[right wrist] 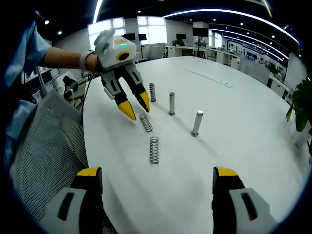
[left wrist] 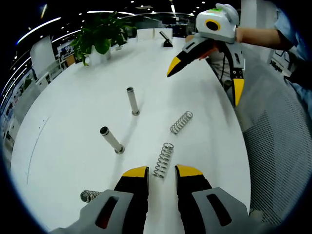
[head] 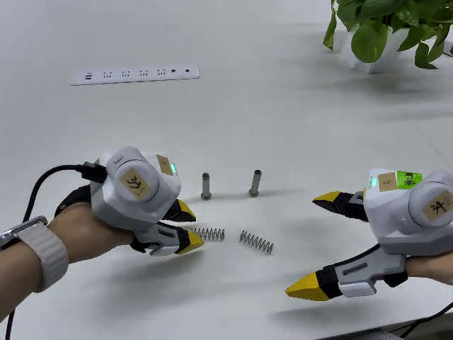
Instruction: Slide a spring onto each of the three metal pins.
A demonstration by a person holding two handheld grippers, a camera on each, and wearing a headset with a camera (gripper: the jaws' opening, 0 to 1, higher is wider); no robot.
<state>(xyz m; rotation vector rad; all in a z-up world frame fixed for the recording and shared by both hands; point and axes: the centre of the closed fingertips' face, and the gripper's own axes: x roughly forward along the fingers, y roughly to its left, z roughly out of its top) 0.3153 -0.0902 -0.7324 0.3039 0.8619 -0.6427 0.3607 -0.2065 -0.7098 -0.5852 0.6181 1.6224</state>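
In the head view the white-shelled left gripper (head: 192, 227) has its yellow-tipped black jaws narrowly parted and empty, just beside a coiled steel-wire spring (head: 207, 233) lying on the smooth white bench (head: 283, 106); a second coiled spring (head: 256, 241) lies near it, a slim cylindrical metal pin (head: 206, 186) and a matching second pin (head: 255, 183) stand upright behind, and the right gripper (head: 306, 245) gapes wide, empty. In the left gripper view the coiled steel-wire spring's end lies between the tips, contact unclear. In the right gripper view a third coiled spring (right wrist: 151, 91) stands upright by the left gripper; whether it rings a pin is unclear.
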